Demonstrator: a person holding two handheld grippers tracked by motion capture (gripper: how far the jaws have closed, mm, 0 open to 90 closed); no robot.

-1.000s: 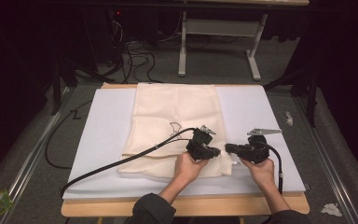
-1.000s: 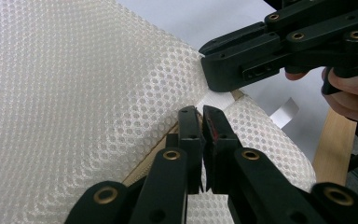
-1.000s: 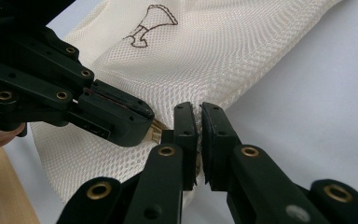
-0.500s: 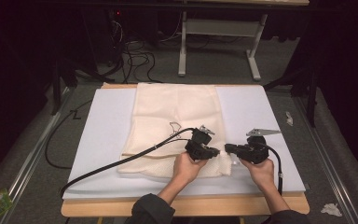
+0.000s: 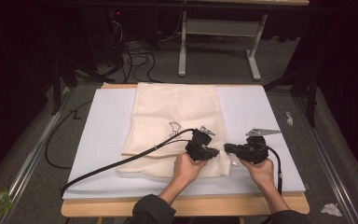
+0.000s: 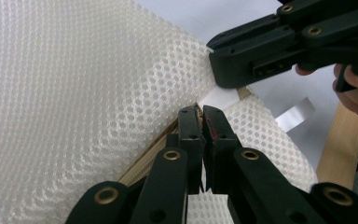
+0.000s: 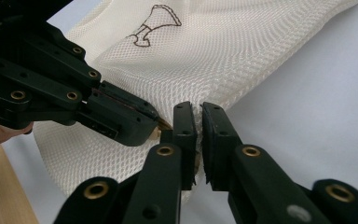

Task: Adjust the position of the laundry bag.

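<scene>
- High view: a cream mesh bag (image 5: 177, 126) lies flat on a white board (image 5: 98, 140) over a wooden table (image 5: 186, 207). The bag's near edge is close to the person, right of centre.
- Both grippers meet at the bag's near right corner. The left gripper (image 5: 205, 151) comes over the bag from the person's left hand (image 5: 189, 167); the right gripper (image 5: 230, 148) points in from the right hand (image 5: 261, 170).
- Left gripper view: the jaws are nearly closed, with a thin sliver of gap. They pinch the tan zip band (image 6: 168, 140) at the bag's edge. A white label (image 6: 221, 98) sits just beyond the tips.
- Right gripper view: the jaws are narrow, pressed on the mesh edge at the corner. A small brown embroidered motif (image 7: 154, 23) shows farther up the bag.
- Whether either pair holds the zip pull itself is hidden by the jaws.
- Judgement: the step looks like working the zip at this corner, one gripper anchoring the fabric, the other drawing along the band.
- To do it well, keep the anchoring grip firm and low so the mesh stays taut.
- Pull along the line of the band, not upward, or the bag will bunch and the mesh may snag.
- Keep the two grippers from knocking together; they are just beside each other.
</scene>
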